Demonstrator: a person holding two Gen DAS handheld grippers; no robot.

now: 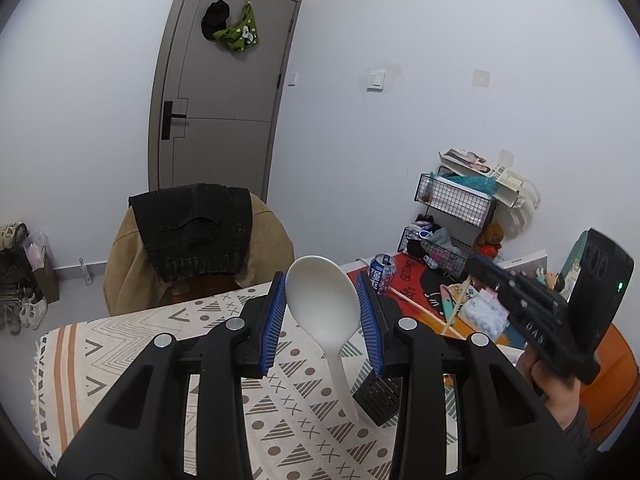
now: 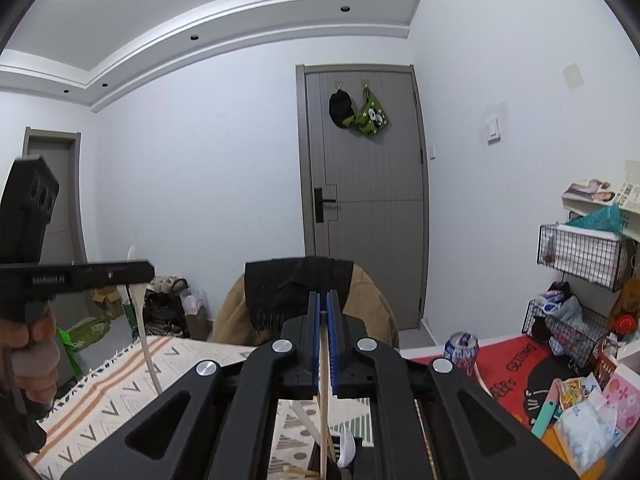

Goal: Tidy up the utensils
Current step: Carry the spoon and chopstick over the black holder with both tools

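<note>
My left gripper [image 1: 322,304] is shut on the bowl of a white rice spoon [image 1: 320,300], whose handle hangs down over the patterned tablecloth [image 1: 120,344]. A black slotted utensil holder [image 1: 378,398] stands under the left gripper's right finger. My right gripper [image 2: 323,320] is shut on a wooden chopstick [image 2: 324,412] that hangs down into the holder [image 2: 352,460], where more chopsticks and a white utensil [image 2: 347,446] sit. The left gripper with the spoon also shows at the left of the right wrist view [image 2: 138,300].
A chair draped with clothes [image 1: 192,248] stands behind the table. A soda can [image 1: 382,272], a red mat [image 1: 416,284], packets [image 1: 484,312] and wire baskets [image 1: 452,200] crowd the right side. A long wooden stick [image 1: 420,308] lies on the mat.
</note>
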